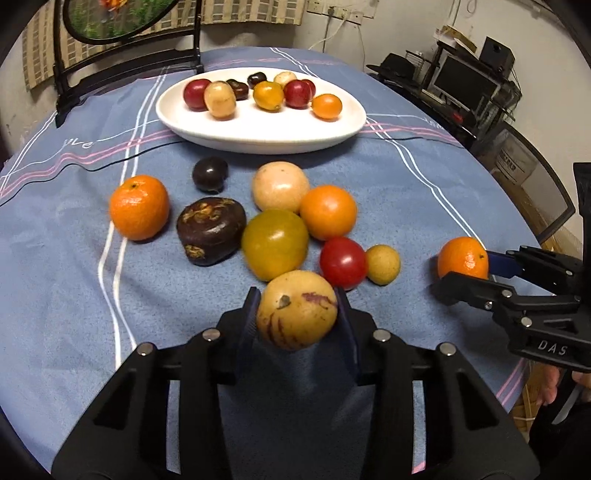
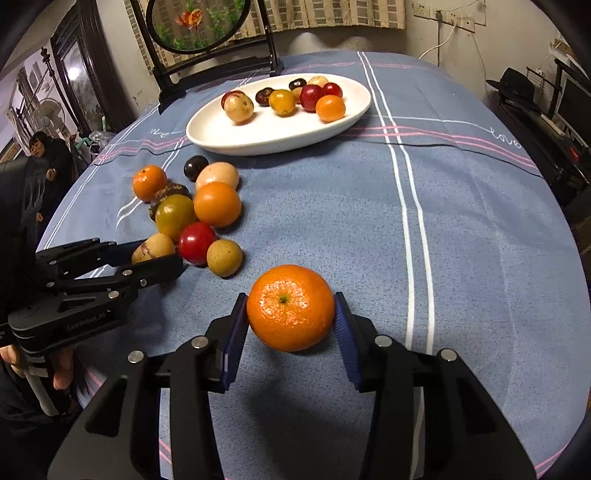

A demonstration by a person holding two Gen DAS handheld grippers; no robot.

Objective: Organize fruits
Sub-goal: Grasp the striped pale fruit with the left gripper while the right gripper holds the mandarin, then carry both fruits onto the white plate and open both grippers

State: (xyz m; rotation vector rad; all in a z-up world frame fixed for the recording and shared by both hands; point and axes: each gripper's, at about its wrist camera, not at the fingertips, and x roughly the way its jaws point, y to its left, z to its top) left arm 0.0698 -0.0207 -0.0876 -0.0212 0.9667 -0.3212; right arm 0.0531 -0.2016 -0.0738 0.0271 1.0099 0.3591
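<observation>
My left gripper point(image 1: 297, 306) is shut on a pale yellow fruit with purple streaks point(image 1: 295, 310), just above the cloth near the loose pile; it also shows in the right wrist view point(image 2: 153, 251). My right gripper point(image 2: 291, 310) is shut on an orange mandarin point(image 2: 290, 307), held over the cloth to the right of the pile; the mandarin shows in the left wrist view point(image 1: 463, 258) too. A white oval plate point(image 1: 258, 133) at the back holds several small fruits. Loose fruits lie in front of it, among them a mandarin point(image 1: 139, 207), a dark mangosteen point(image 1: 210, 230) and a red tomato point(image 1: 342, 263).
The table wears a blue striped cloth point(image 2: 461, 240). A round decorative screen on a black stand point(image 2: 199, 26) stands behind the plate. A desk with a monitor point(image 1: 465, 83) is beyond the right table edge. A person point(image 2: 44, 155) sits at far left.
</observation>
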